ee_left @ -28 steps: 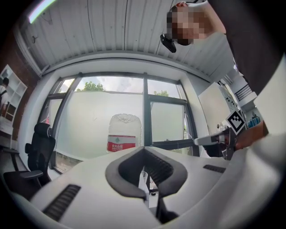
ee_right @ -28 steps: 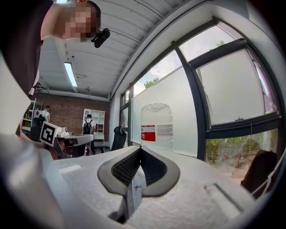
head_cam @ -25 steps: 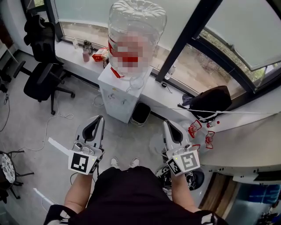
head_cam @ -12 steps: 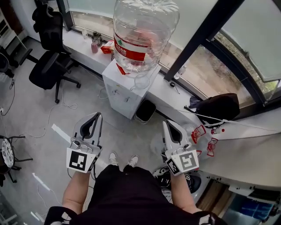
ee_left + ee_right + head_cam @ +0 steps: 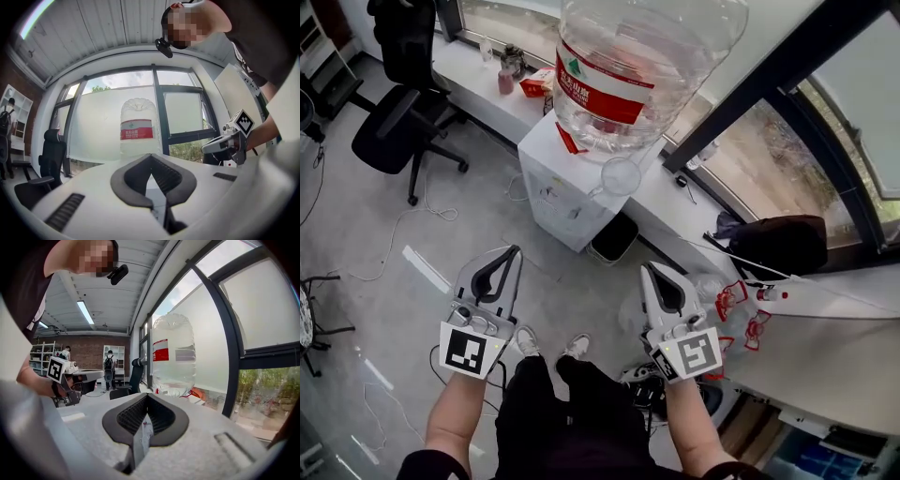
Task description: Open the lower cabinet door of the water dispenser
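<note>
The white water dispenser [image 5: 565, 190] stands against the window ledge, a large clear bottle [image 5: 637, 61] with a red label on top. Only its top and upper front face with the taps show from above; the lower cabinet door is barely visible. My left gripper [image 5: 515, 251] and right gripper [image 5: 648, 268] hover over the floor, short of the dispenser and apart from it, one on each side. Both are shut and hold nothing. In the left gripper view the bottle [image 5: 136, 125] stands beyond the shut tips [image 5: 151, 156]. The right gripper view shows the bottle [image 5: 173, 357] past the shut jaws [image 5: 147, 395].
A black office chair [image 5: 392, 120] stands at the left. A black bin [image 5: 614, 239] sits right of the dispenser. Small items [image 5: 534, 82] line the window ledge, and a black bag [image 5: 776, 246] lies on a white table [image 5: 825, 337] at the right. Cables trail over the floor.
Both grippers have sunk lower and the view has drawn nearer to the dispenser, which now looms larger. The person's legs have spread into a crouch. The jaws stayed shut.
</note>
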